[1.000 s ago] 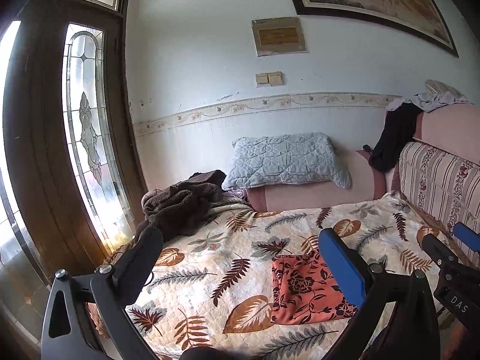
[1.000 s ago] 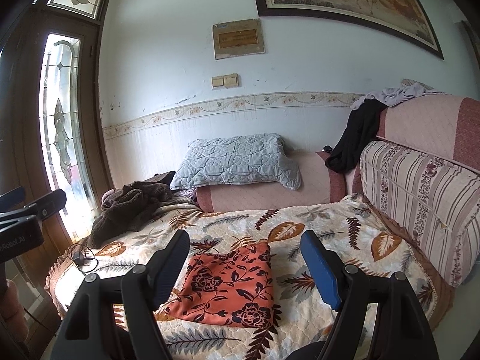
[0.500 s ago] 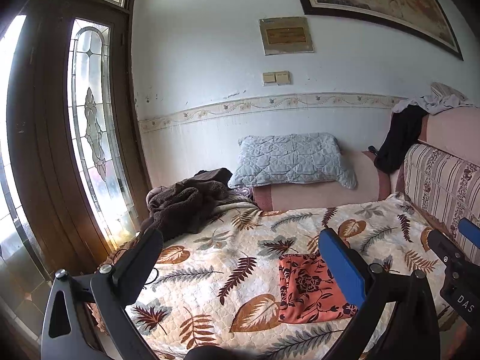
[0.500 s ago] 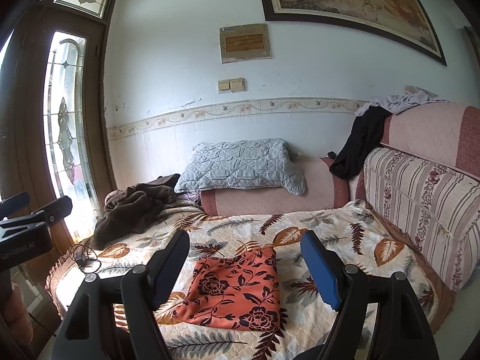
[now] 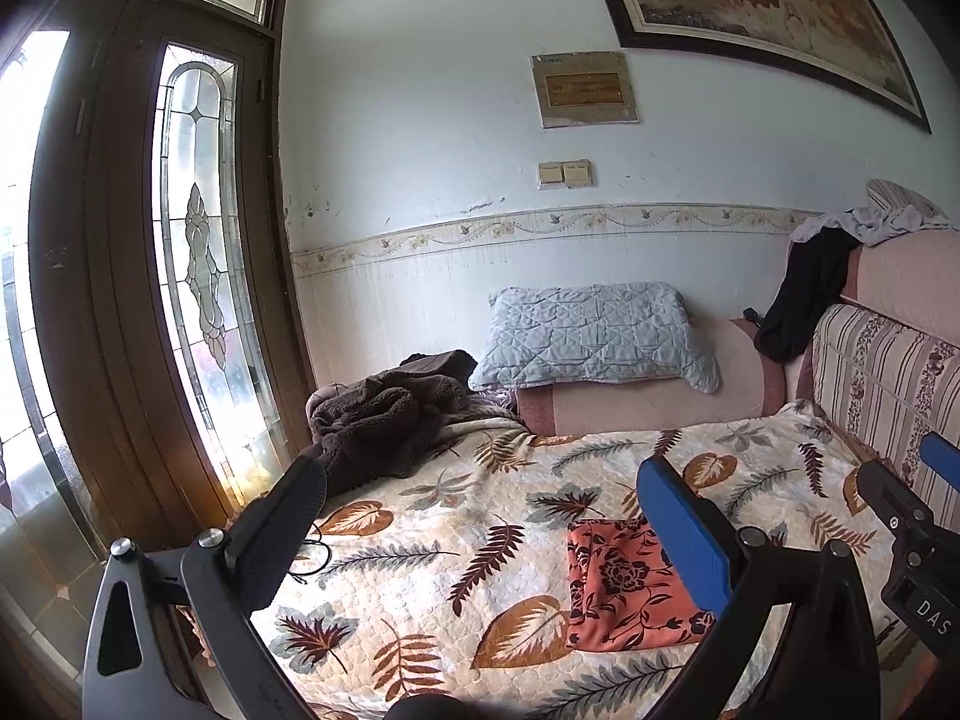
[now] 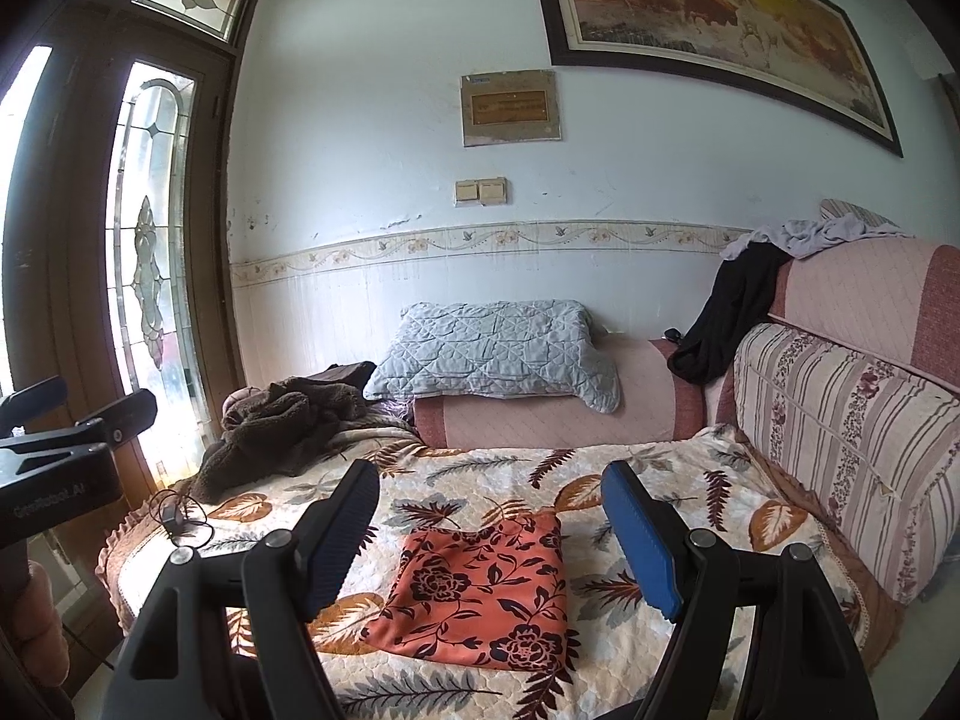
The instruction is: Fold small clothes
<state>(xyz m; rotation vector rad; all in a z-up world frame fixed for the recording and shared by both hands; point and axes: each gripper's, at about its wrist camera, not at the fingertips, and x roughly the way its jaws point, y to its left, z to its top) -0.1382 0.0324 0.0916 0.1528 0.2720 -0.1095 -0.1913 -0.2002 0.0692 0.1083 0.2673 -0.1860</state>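
Observation:
A small orange cloth with dark flowers (image 6: 486,591) lies folded flat on the leaf-print bedspread (image 6: 690,498). It also shows in the left wrist view (image 5: 624,594), partly behind my blue finger. My right gripper (image 6: 489,522) is open and empty, raised above and in front of the cloth. My left gripper (image 5: 480,525) is open and empty, held off to the cloth's left. Neither gripper touches the cloth.
A brown fleece garment (image 6: 270,426) is heaped at the bed's far left. A grey quilted pillow (image 6: 492,357) leans on the pink bolster. A striped cushion (image 6: 852,438) lines the right side. Black and white clothes (image 6: 738,306) hang over the backrest. A cable (image 6: 177,516) lies near the left edge.
Both grippers have drawn back and risen from the bed, so the cloth looks smaller and farther. The cloth has not moved. Both stay open.

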